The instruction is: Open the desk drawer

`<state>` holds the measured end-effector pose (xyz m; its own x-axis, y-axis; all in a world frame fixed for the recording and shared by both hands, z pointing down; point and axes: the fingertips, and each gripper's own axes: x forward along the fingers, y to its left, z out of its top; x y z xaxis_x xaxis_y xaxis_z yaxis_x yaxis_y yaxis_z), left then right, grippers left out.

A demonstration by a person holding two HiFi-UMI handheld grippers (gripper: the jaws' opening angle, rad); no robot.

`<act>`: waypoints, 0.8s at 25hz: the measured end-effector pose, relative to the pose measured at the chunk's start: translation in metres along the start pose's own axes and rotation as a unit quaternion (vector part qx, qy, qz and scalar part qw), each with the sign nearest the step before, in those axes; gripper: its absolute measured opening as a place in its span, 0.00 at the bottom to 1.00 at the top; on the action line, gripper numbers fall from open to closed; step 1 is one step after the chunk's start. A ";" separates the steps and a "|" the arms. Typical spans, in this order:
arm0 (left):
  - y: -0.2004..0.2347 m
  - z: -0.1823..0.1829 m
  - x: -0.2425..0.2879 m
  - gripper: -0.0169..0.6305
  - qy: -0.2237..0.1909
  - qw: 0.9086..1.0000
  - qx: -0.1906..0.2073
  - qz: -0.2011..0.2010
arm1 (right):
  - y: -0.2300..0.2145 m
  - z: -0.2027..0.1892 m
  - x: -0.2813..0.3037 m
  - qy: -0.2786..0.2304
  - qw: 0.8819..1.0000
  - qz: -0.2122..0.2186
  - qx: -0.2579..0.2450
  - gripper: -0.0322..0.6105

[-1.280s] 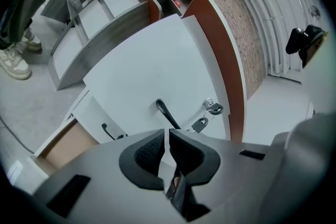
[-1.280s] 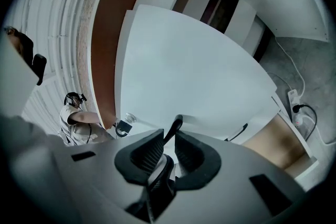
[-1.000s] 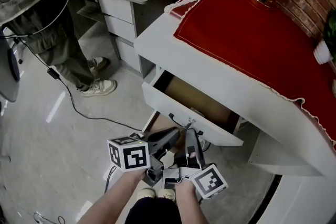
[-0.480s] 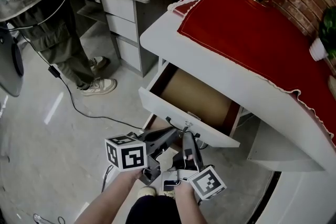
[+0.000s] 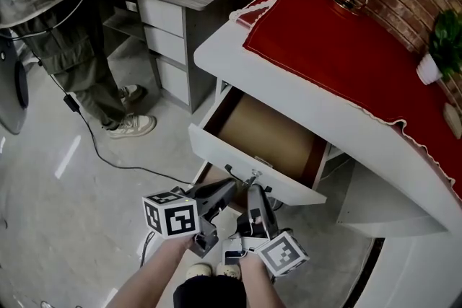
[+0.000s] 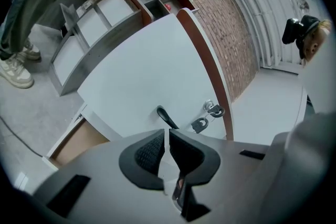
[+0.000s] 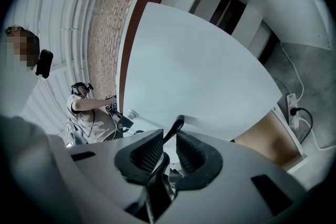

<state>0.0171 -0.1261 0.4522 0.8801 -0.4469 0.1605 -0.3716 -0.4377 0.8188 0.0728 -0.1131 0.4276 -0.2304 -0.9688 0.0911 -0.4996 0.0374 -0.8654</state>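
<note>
Drawer (image 5: 216, 149) part-open; right tongs (image 7: 169, 135) tight on handle (image 7: 178, 122), left tongs (image 6: 167, 132) near-closed, empty, beside it.

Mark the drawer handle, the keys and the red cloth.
drawer handle (image 6: 166, 116): left gripper view, middle of the black bar.
keys (image 6: 200, 124): left gripper view, black head of the lower key.
red cloth (image 5: 339, 54): head view, centre of the cloth.
</note>
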 end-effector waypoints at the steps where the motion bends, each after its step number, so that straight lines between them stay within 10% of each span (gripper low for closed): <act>1: 0.001 -0.002 -0.001 0.05 -0.001 1.000 0.000 0.001 | 0.000 -0.001 0.000 -0.002 1.000 -0.001 0.003 0.17; 20: 0.054 -0.046 -0.005 0.05 -0.011 1.000 0.001 0.021 | -0.045 -0.051 -0.010 0.030 0.998 0.002 -0.056 0.18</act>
<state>0.0063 -0.1116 0.5206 0.8571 -0.4819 0.1822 -0.4083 -0.4196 0.8107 0.0556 -0.0922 0.4909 -0.2803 -0.9523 0.1202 -0.5876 0.0712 -0.8060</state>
